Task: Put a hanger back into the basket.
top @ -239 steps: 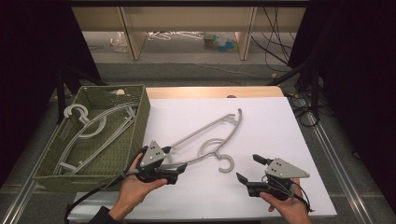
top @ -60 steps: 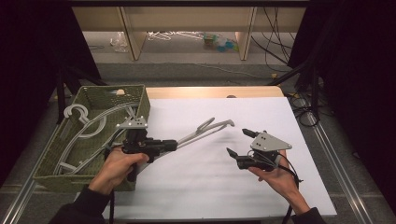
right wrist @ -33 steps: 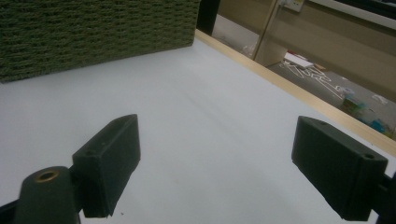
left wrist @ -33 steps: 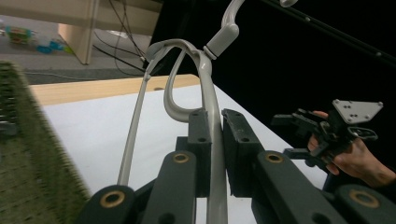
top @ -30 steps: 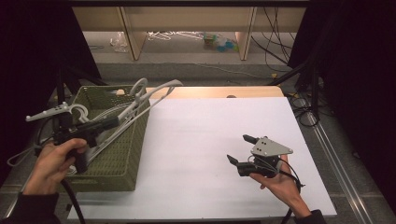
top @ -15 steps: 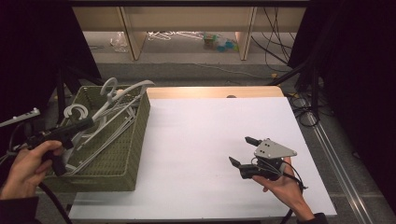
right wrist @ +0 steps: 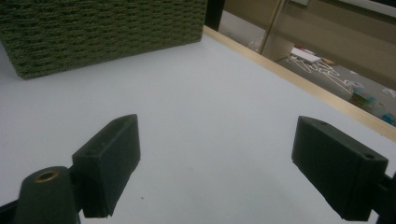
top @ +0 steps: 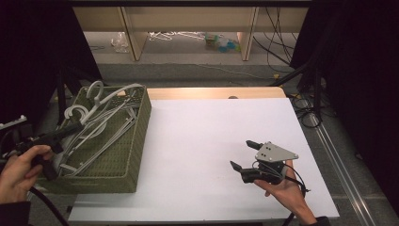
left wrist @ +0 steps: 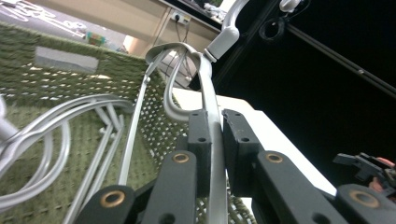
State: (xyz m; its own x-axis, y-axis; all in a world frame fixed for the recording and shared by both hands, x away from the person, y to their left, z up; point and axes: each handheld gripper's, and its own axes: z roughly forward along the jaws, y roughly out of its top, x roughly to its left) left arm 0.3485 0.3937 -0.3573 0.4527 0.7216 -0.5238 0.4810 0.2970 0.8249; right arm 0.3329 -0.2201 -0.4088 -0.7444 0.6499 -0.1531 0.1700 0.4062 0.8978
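a person's left gripper (top: 70,129), at nine o'clock on the table, clamps its two black jaws on the thin grey bar of a plastic hanger (left wrist: 212,116), holding it over the near left corner of a green woven basket (top: 136,141). in the left gripper view the bar runs straight up between the pads, its curved shoulder and hook rising toward twelve o'clock above the basket's far wall. in the high view the held hanger slants across the basket toward one o'clock, resting among other grey hangers (top: 94,141) piled inside. the right gripper (top: 244,155), held at about five o'clock over the white table top (top: 202,141), has its jaws spread wide with nothing between them, well apart from the basket and pointing toward it.
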